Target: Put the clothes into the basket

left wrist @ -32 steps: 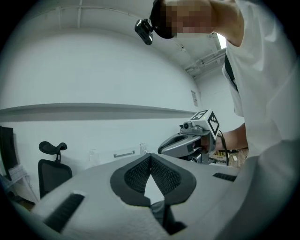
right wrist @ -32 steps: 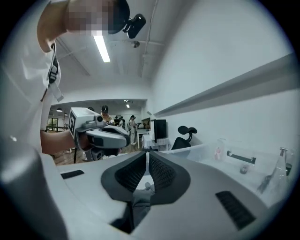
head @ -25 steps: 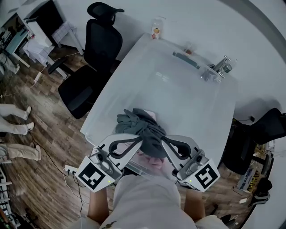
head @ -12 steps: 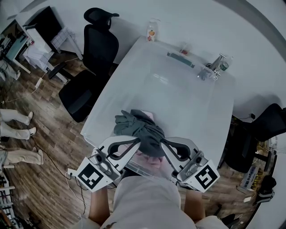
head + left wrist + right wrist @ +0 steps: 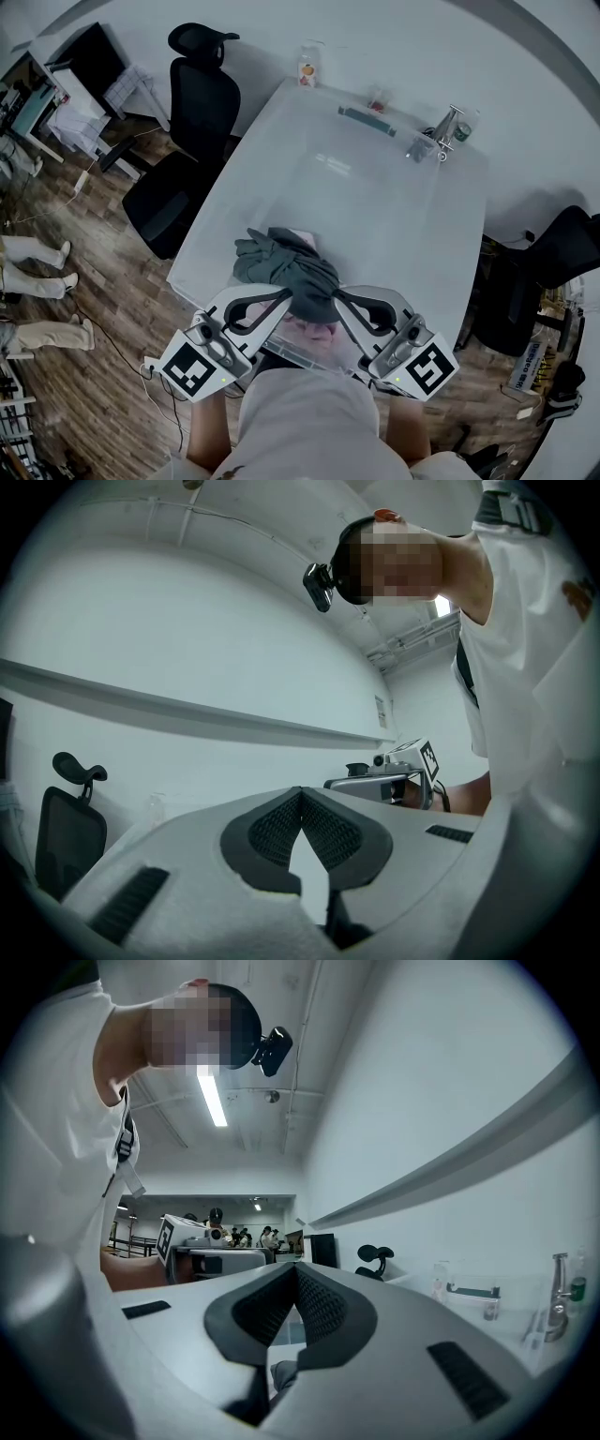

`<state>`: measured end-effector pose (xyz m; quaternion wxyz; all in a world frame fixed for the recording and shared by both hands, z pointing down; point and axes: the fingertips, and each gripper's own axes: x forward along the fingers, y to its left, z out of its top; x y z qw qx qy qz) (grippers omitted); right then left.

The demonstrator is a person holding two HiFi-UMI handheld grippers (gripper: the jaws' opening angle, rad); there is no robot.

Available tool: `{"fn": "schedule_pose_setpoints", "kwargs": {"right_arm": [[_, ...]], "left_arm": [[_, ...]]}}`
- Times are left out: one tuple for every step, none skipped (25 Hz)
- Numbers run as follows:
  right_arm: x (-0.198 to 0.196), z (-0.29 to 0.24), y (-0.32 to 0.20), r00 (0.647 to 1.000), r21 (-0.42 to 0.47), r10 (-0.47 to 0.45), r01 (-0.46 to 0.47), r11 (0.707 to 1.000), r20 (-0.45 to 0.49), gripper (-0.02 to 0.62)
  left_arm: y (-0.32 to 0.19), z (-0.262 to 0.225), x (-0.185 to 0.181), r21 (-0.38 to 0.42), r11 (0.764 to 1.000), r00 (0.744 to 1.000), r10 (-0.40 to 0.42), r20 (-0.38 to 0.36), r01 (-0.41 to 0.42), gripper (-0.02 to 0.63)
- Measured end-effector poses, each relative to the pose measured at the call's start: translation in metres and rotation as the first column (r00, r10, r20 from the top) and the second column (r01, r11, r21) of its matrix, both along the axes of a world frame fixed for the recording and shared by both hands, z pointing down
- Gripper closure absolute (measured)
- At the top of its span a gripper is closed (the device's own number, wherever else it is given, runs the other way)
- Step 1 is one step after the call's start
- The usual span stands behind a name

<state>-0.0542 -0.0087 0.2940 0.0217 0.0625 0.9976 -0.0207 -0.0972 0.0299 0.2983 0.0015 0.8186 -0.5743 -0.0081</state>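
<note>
A heap of dark grey clothes [image 5: 281,267] lies at the near edge of the white table [image 5: 375,206], over a pink garment [image 5: 314,328] in a translucent basket [image 5: 281,350]. My left gripper [image 5: 289,298] and right gripper [image 5: 335,298] point at each other across the heap, tips against the grey cloth. Both are shut. In the left gripper view the left gripper's [image 5: 301,791] tips meet, with white behind them. In the right gripper view a scrap of grey cloth [image 5: 281,1372] shows below the right gripper's [image 5: 298,1267] tips. Whether either one pinches cloth is hidden.
A black office chair [image 5: 187,122] stands left of the table and another [image 5: 553,272] at the right. At the table's far end are a bottle [image 5: 307,67], a flat grey bar [image 5: 367,120] and a metal fixture [image 5: 441,136]. People's legs [image 5: 28,258] show far left.
Both grippers stay shut at the heap. The grey heap has shifted slightly left on the table, and the far end of the table has drifted up and left in view.
</note>
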Motion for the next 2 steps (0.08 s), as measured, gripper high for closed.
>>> {"fn": "schedule_pose_setpoints", "kwargs": {"right_arm": [[0.0015, -0.001, 0.0, 1.0, 0.003, 0.001, -0.001, 1.0, 0.003, 0.592], [0.0029, -0.0021, 0.0001, 1.0, 0.005, 0.002, -0.002, 1.0, 0.005, 0.592]], "left_arm": [[0.0001, -0.0007, 0.0018, 0.0, 1.0, 1.0, 0.0, 0.001, 0.0, 0.601], [0.0001, -0.0014, 0.0035, 0.001, 1.0, 1.0, 0.0, 0.002, 0.0, 0.601]]}}
